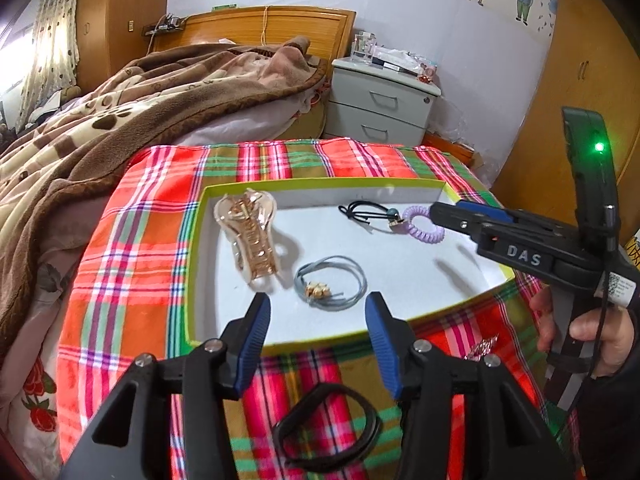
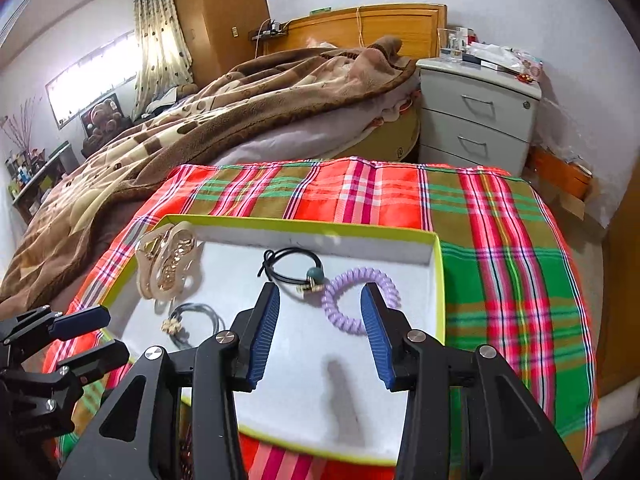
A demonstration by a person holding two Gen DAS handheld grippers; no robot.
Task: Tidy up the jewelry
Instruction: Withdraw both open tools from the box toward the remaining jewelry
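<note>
A shallow white box with a yellow-green rim sits on the plaid cloth. In it lie a gold claw clip, a black hair tie with a teal bead, a purple coil tie and a grey tie with a gold charm. My left gripper hovers open at the box's near edge, just short of the grey tie, with nothing between its pads. My right gripper is open over the purple coil tie, and its pads are not touching it. A black band lies on the cloth outside the box.
The plaid cloth covers a small table. A bed with a brown blanket lies behind and to the left, and a grey nightstand stands behind. A small sparkly item rests near the box. A hand holds the right gripper.
</note>
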